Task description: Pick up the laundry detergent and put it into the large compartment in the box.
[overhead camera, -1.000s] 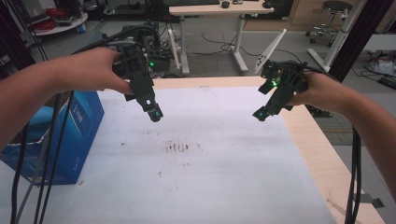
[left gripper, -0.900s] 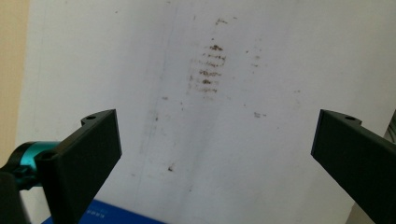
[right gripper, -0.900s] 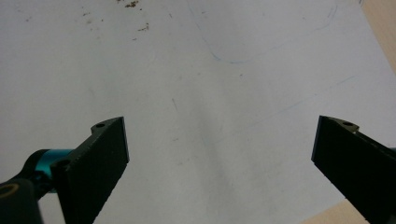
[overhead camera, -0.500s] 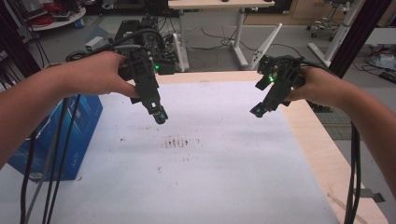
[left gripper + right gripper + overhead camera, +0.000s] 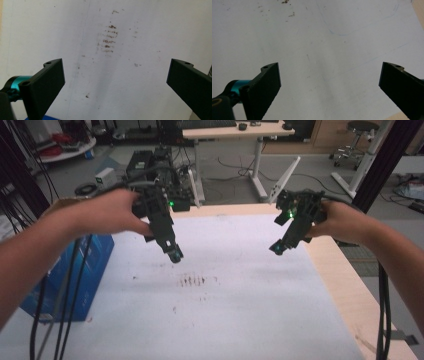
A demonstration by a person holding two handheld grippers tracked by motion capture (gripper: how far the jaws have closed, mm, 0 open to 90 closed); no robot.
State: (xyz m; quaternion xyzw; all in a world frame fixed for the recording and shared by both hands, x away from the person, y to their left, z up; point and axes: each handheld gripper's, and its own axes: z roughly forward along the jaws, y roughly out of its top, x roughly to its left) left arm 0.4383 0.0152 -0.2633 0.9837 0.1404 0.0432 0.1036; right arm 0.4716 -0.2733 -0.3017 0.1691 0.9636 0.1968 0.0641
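Drifting apart over the last second | left gripper (image 5: 174, 255) and right gripper (image 5: 276, 249) both wide open, empty | brown smudge (image 5: 192, 280) between them on white sheet (image 5: 240, 320) (nothing reached for yet).

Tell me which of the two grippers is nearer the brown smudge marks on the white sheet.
The left gripper. It hangs just up and left of the brown smudges, while the right gripper hangs farther off, by the sheet's right side.
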